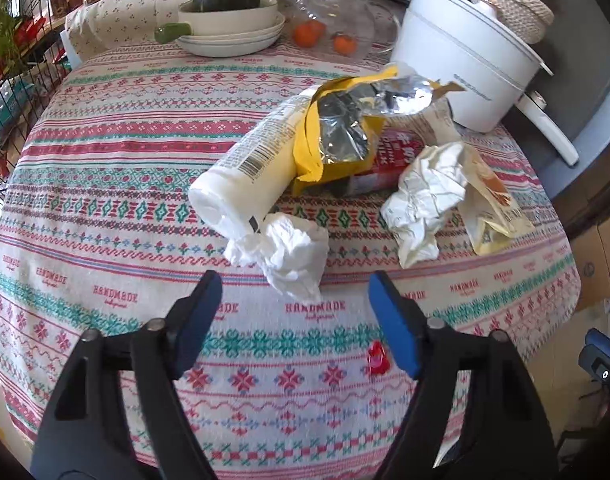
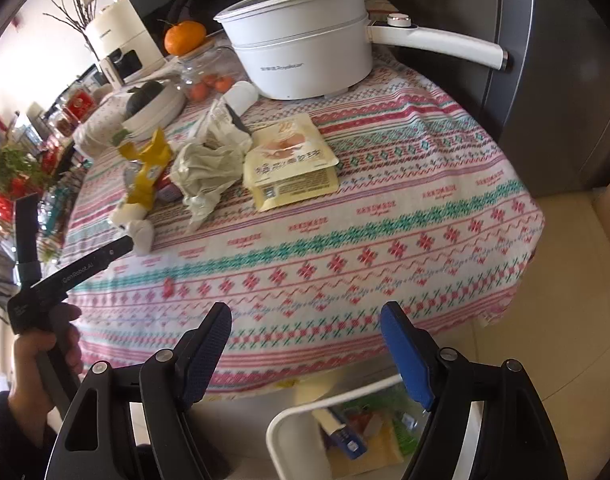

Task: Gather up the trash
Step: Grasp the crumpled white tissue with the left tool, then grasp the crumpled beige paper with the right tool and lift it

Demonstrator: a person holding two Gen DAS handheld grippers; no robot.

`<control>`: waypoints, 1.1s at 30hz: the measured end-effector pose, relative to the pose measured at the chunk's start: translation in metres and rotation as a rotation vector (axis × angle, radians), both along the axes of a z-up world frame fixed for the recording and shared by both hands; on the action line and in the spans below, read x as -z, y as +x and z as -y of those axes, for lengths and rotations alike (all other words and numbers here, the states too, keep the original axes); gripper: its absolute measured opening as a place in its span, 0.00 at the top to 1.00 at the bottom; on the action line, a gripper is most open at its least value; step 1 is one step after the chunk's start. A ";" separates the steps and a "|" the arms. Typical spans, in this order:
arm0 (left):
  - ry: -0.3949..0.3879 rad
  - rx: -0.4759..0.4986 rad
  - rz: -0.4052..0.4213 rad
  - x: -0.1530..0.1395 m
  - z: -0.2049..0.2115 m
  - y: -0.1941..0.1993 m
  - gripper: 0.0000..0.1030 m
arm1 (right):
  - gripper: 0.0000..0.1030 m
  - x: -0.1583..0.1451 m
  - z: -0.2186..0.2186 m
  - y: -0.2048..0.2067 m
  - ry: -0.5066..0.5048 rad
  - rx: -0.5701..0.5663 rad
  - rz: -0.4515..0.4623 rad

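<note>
Left wrist: left gripper (image 1: pixel 295 286) fingers wide, empty, over patterned counter (image 1: pixel 105 200); crumpled tissue (image 1: pixel 289 248) just ahead between tips, white bottle (image 1: pixel 245 164), yellow foil bag (image 1: pixel 337 128), crumpled wrapper (image 1: pixel 421 196) beyond.

Right wrist: right gripper (image 2: pixel 305 320) fingers wide, empty; trash bin (image 2: pixel 289 428) below, cream packet (image 2: pixel 289 160) well ahead.

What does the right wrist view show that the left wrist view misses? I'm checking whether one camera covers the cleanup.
Only the right wrist view shows the white bin on the floor below the table edge, already holding trash, and the hand holding the left gripper. Only the left wrist view shows the small red scrap on the cloth. Both show the crumpled tissue, the yellow wrapper and the white pot.
</note>
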State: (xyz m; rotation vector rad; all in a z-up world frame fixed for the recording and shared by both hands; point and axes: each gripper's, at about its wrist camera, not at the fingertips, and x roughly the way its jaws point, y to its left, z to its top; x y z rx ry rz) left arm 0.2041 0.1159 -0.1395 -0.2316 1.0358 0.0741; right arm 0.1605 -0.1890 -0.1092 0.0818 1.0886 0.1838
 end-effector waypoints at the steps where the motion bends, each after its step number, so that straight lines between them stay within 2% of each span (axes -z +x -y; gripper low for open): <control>1: -0.004 -0.011 0.003 0.002 0.000 0.002 0.32 | 0.24 0.002 -0.001 0.004 -0.020 0.008 0.006; 4: 0.002 -0.044 0.002 0.008 -0.002 0.007 0.45 | 0.24 0.006 -0.002 0.014 -0.037 0.030 0.012; 6: -0.008 -0.053 -0.023 0.014 -0.003 0.010 0.71 | 0.24 0.009 -0.003 0.019 -0.037 0.041 0.013; 8: -0.033 -0.054 -0.030 0.017 -0.005 0.010 0.74 | 0.24 0.011 -0.004 0.022 -0.041 0.049 0.017; 11: -0.017 -0.035 -0.021 0.010 -0.004 0.007 0.83 | 0.24 0.012 -0.010 0.026 -0.042 0.047 0.034; 22: -0.053 0.001 -0.003 -0.023 -0.032 -0.032 0.86 | 0.20 0.015 -0.077 0.040 -0.030 -0.081 0.147; 27: -0.017 0.009 0.038 -0.047 -0.049 -0.048 0.86 | 0.20 0.022 -0.110 0.059 -0.043 -0.102 0.179; 31: -0.010 0.014 0.076 -0.057 -0.063 -0.053 0.86 | 0.20 0.030 -0.137 0.072 -0.109 -0.194 0.256; 33: -0.015 0.011 0.076 -0.058 -0.066 -0.055 0.86 | 0.20 0.037 -0.146 0.082 -0.134 -0.204 0.254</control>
